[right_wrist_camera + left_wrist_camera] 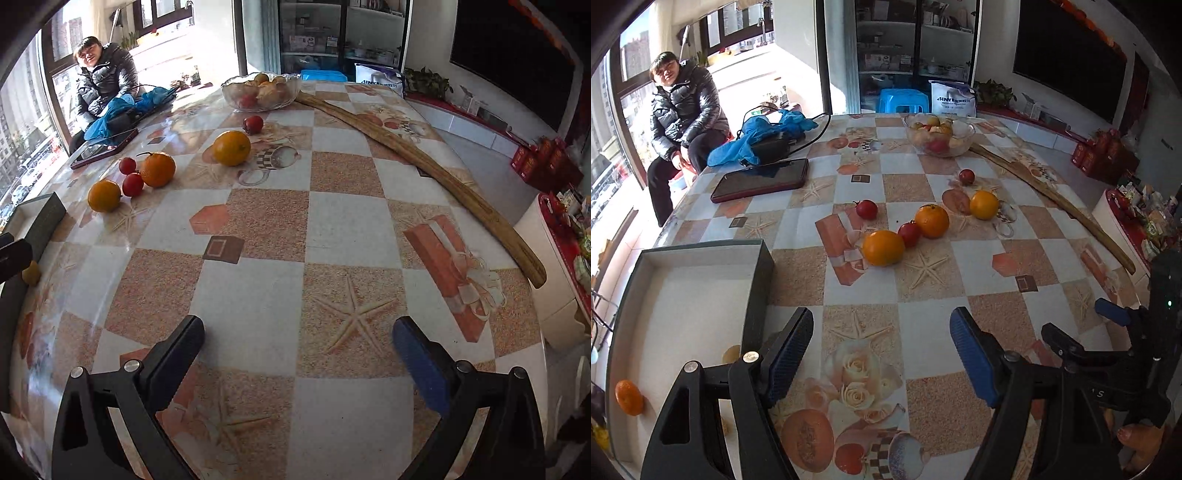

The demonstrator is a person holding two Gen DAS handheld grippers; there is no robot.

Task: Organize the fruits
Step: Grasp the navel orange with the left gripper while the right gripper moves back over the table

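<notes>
**Both claws empty, loose fruit ahead**

Nearest me, my left claw (882,350) stands wide open with nothing in it, tilted down over the tablecloth beside the box (701,258). A small orange (629,397) already lies inside the box, against its near wall. My right claw (299,343) is also spread wide and empty, angled down over bare table (332,229).

Further out lie the loose fruit: the closest big orange (882,247), touching a small red fruit (909,233) that also touches a second orange (931,220). If I close on one, I judge its neighbour may roll off across the slick cloth. A third orange (984,205) and two more red fruits sit apart. Farthest stands the glass bowl (971,130), full of fruit, beside a long wooden stick (1052,195) I could knock.
</notes>
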